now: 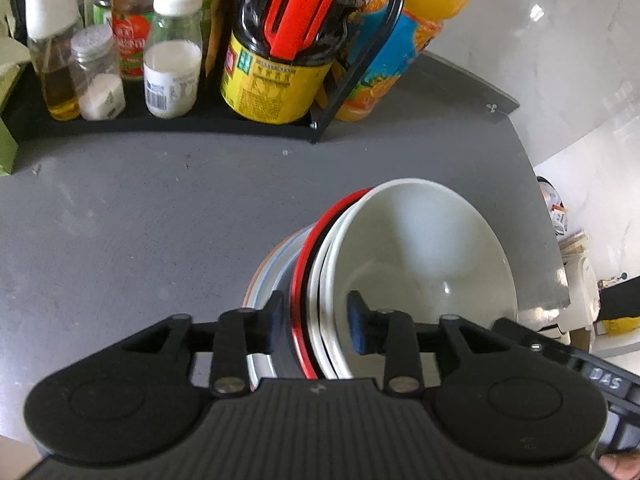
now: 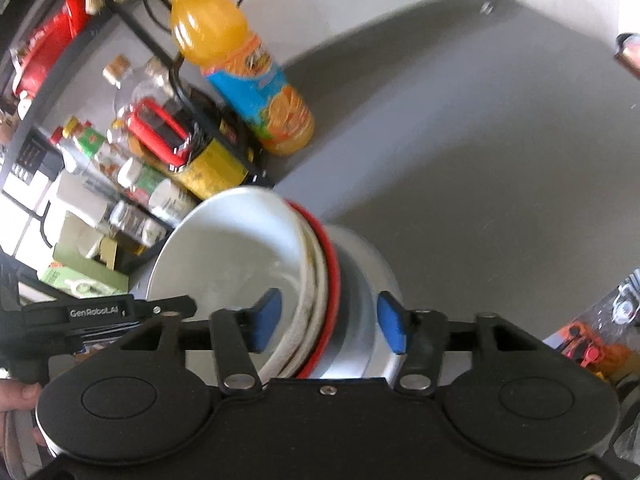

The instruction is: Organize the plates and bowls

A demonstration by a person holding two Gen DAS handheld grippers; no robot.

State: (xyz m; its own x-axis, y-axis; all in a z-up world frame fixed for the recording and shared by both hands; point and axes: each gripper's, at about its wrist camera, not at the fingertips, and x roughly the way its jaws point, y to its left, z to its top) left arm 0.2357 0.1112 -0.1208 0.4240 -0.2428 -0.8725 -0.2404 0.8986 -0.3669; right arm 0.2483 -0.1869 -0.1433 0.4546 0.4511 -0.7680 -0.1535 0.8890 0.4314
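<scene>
Both tools, left (image 1: 316, 320) and right (image 2: 328, 320), straddling opposite rims of nested bowl stack (image 1: 420, 248) above grey worktop (image 1: 140, 220), jaws apart, pads not visibly pressing.

Glossy white bowl (image 1: 420, 248); matt grey tabletop (image 1: 160, 220); clear plastic juice bottle (image 2: 244, 68).

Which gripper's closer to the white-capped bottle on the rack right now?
Left, probably. The left gripper faces the white-capped bottle across bare table; the right gripper straddles the bowl stack on the far side of the left one.
</scene>
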